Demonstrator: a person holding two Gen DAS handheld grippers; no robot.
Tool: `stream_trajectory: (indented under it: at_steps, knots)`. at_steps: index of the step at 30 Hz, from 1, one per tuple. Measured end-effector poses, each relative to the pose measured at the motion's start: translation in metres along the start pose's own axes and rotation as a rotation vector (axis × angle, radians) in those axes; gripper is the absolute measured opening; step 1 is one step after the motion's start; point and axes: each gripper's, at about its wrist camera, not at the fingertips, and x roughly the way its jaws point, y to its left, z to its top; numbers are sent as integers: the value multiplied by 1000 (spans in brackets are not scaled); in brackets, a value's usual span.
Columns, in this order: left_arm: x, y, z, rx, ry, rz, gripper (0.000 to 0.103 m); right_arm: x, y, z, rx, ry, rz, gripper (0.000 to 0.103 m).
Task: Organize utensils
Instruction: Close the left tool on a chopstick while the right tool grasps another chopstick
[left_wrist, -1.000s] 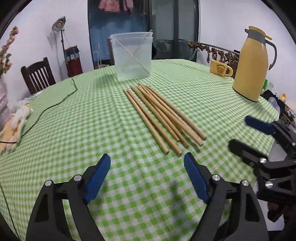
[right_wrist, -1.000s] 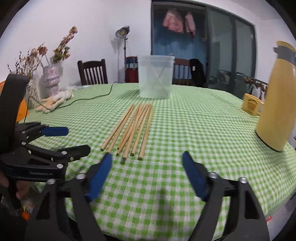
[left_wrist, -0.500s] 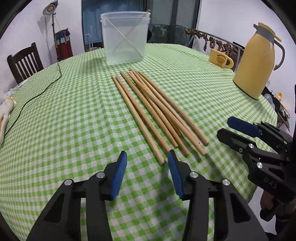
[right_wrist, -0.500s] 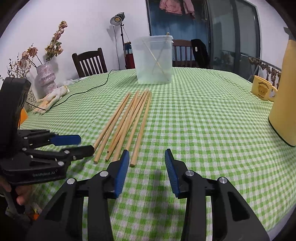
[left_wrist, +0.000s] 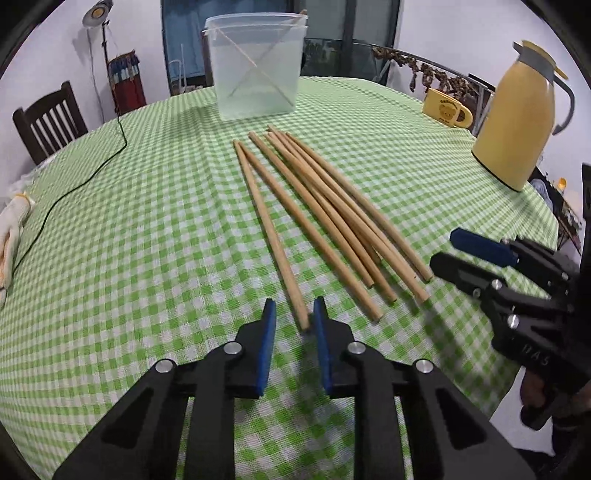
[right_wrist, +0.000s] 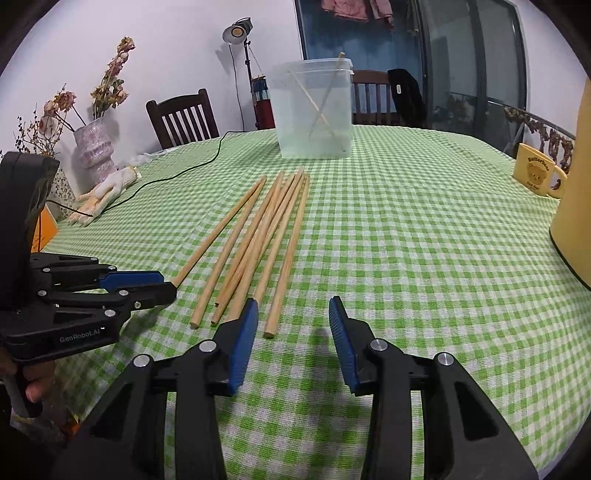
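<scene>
Several wooden chopsticks (left_wrist: 325, 206) lie side by side on the green checked tablecloth (left_wrist: 147, 240); they also show in the right wrist view (right_wrist: 258, 236). A clear plastic tub (left_wrist: 256, 66) holding two chopsticks stands behind them, and shows in the right wrist view (right_wrist: 314, 110) too. My left gripper (left_wrist: 293, 325) is open a narrow gap, with the near tip of the leftmost chopstick (left_wrist: 273, 236) between its jaws, not clamped. My right gripper (right_wrist: 291, 321) is open, its jaws either side of the near end of the rightmost chopstick (right_wrist: 286, 254).
A yellow thermos jug (left_wrist: 517, 122) and a yellow mug (left_wrist: 445, 109) stand at the right. A black cable (left_wrist: 85, 173) and a white glove (left_wrist: 11, 221) lie at the left. A vase of dried flowers (right_wrist: 92, 147) and chairs (right_wrist: 181, 118) stand beyond the table.
Both grippers moved forward and down to the near ends of the chopsticks. The left jaws narrowed around the leftmost chopstick tip. The right jaws narrowed, then widened a little.
</scene>
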Motion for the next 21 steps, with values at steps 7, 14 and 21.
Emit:
stream_trajectory:
  at_steps: [7,14,21]
  knots:
    - [2,-6,1,27,-12,8,16,11,10,-4,-41,26,-19,39]
    - [-1,4,-2,-6,-7,-5,5,13,8,-6,-56,19,-58,13]
    - [-21,14,-1,-30,-61,14,4,7,10,-6,-65,5,-60,8]
